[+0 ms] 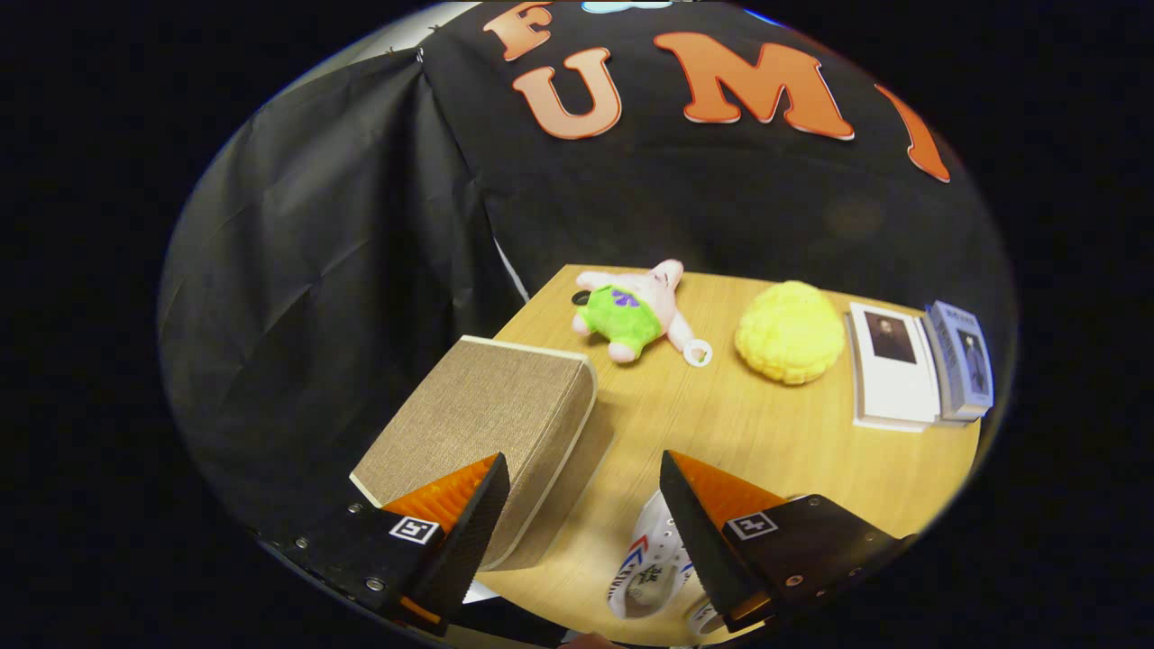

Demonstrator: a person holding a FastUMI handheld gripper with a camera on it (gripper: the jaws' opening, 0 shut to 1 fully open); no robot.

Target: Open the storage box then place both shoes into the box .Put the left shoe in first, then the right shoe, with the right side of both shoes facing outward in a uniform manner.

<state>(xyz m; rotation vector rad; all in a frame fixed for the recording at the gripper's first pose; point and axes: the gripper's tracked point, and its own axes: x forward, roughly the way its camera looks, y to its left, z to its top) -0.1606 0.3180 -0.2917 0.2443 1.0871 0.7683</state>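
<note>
Nearest of all, the claw (584, 469) hangs over the wooden surface (766, 433) with its two fingers spread wide and nothing held between them. Its left finger (469, 514) overlaps the near corner of the storage box (487, 424), a tan fabric-covered box with a pale rim that lies at the surface's left edge with its lid closed; whether the finger touches the box cannot be told. Just beside the right finger (694, 523), low between the two fingers and partly hidden behind it, lies a white shoe (651, 563) with red and blue markings and small round holes in its side; which shoe of the pair it is cannot be told. Bare wood shows in the gap ahead of the fingertips. Beyond the fingers, toward the far edge of the surface, a pink plush toy (631, 311) in green shorts lies on its back near the box's far corner, with a small white ring (697, 353) touching its foot. To the right of it sits a round, bumpy yellow ball (790, 332), and further right again a white book (892, 368) lies flat with a smaller blue-grey book (963, 361) resting against its outer side. Black cloth (343, 270) closes off the booth behind and to the left of the surface.
</note>
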